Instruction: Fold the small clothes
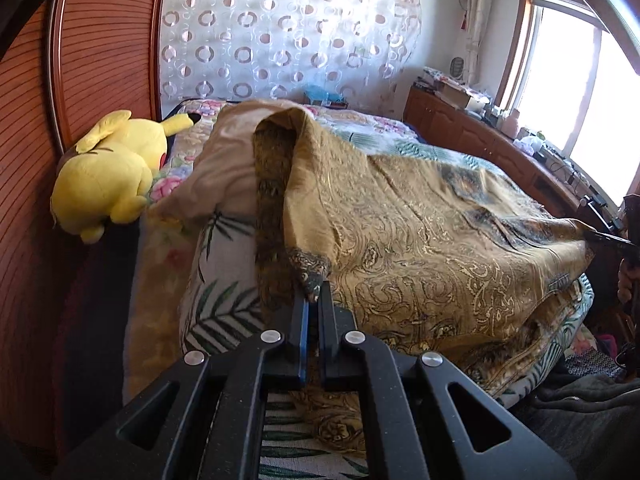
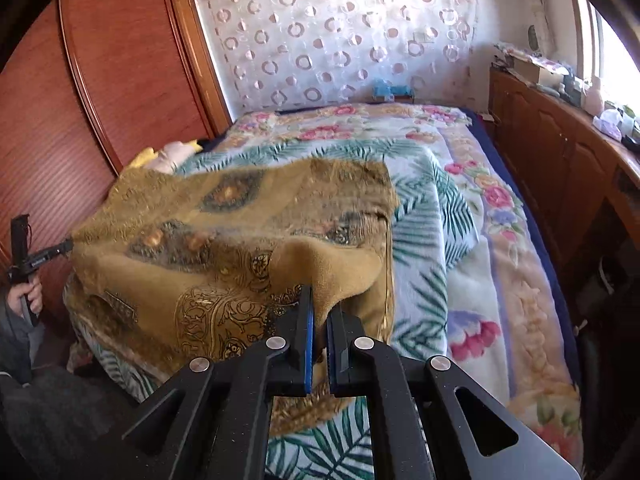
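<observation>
Mustard-gold patterned cloth lay spread over the leaf-print blanket at the near edge of the bed. Left tongs were clamped on one near corner of it, right tongs on the other, each lifting its corner. It looked soft, light and limp, likely to sag between grips, so corners and hems seemed the best holds. No readable writing or brand showed.

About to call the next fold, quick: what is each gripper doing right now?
Left gripper: shut on a corner of the golden patterned cloth.
Right gripper: shut on another edge of the same cloth.
</observation>
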Motion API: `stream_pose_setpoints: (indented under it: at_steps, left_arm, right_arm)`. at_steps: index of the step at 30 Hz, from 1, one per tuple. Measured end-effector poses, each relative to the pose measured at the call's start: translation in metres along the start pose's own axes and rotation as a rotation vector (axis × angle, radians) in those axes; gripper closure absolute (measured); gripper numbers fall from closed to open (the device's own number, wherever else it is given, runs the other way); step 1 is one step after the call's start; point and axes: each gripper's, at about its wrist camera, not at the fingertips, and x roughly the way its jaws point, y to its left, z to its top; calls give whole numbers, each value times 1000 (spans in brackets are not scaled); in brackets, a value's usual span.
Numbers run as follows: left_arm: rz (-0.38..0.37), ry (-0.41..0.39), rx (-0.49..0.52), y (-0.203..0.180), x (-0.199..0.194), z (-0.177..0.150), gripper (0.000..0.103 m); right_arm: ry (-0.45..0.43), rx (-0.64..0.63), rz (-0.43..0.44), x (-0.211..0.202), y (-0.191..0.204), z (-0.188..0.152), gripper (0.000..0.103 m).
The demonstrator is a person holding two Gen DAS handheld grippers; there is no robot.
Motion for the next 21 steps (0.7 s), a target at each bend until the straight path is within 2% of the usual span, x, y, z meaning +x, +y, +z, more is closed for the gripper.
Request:
stream_pose_setpoints:
  at_steps: [3, 8, 10, 12, 14, 17, 18, 21]
  left_arm:
    - [-3, 18, -5, -1, 5, -2, 99]
    - [23, 8, 9, -6, 0, -2, 91]
    - [23, -10, 6, -6, -5, -1, 82]
    - [28, -29, 4, -6, -9, 1, 65]
    - [16, -39, 6, -7, -11, 2, 54]
    - [28, -42, 1, -8, -9, 2, 28]
    - [35, -45, 2, -8, -8, 2, 23]
    - [61, -43, 1, -10, -4, 0, 23]
  right_arm:
    - [32, 2, -39, 16, -2, -5, 98]
    - [37, -13, -91, 24, -1, 2, 79]
    - [17, -21, -113, 15, 6, 3, 72]
    - [-12, -34, -140, 9, 11, 4, 66]
    - [-38, -46, -155, 4, 14, 9, 64]
    - [-76, -68, -166, 1, 23, 7, 56]
    - [-86, -74, -161, 4, 27, 8, 56]
    - [-94, -91, -145, 20, 42, 8, 55]
